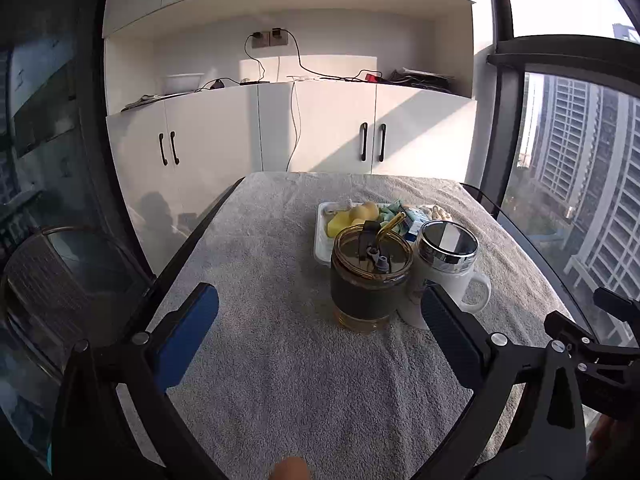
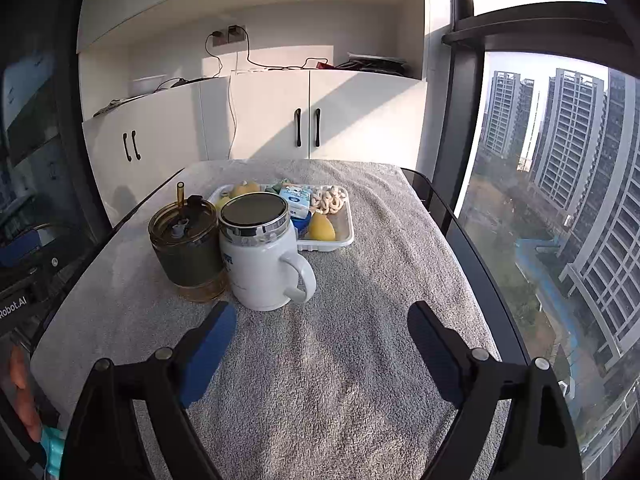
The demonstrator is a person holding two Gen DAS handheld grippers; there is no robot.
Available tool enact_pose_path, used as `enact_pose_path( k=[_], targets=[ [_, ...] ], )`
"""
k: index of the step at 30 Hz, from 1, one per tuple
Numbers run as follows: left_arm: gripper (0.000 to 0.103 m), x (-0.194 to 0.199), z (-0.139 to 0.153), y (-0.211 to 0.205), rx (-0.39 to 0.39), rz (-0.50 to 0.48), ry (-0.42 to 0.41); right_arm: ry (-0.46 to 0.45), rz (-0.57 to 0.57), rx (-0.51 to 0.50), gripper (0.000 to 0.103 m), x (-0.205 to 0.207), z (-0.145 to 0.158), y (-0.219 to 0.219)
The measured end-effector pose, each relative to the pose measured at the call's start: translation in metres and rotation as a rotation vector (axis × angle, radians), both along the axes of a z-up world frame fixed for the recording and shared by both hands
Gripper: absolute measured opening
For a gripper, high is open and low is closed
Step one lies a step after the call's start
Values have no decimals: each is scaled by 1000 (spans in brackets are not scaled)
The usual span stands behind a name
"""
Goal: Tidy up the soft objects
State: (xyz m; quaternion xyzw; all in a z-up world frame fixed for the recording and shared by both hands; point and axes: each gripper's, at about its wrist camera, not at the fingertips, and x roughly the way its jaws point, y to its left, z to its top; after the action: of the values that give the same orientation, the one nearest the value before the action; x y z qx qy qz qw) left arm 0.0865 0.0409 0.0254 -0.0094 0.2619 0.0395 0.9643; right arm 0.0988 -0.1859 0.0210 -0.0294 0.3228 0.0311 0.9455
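Observation:
A white tray (image 2: 344,240) at the far side of the table holds several soft items: yellow sponge-like pieces (image 2: 321,227), a blue-and-white pack (image 2: 297,199) and a pale braided item (image 2: 329,199). The tray also shows in the left wrist view (image 1: 320,240), partly hidden behind the cups. My left gripper (image 1: 320,312) is open and empty, low over the towel in front of the cups. My right gripper (image 2: 322,326) is open and empty, just short of the white mug (image 2: 264,260).
A dark amber tumbler with a straw (image 1: 370,276) and a white lidded mug (image 1: 448,268) stand in front of the tray. A grey towel (image 2: 340,380) covers the table. White cabinets stand behind; a window is on the right.

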Motion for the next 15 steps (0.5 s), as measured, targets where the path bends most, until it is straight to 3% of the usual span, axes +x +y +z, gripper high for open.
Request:
enact_pose_path(
  k=[7,15],
  targets=[
    [103,-20,-6,-18,-20,-25,54,-27,-18,-19,90,-18,7,12],
    [103,-35,-2,-23,-6,-1,35,-59,-55,-37,90,-32,18,6]
  ],
)
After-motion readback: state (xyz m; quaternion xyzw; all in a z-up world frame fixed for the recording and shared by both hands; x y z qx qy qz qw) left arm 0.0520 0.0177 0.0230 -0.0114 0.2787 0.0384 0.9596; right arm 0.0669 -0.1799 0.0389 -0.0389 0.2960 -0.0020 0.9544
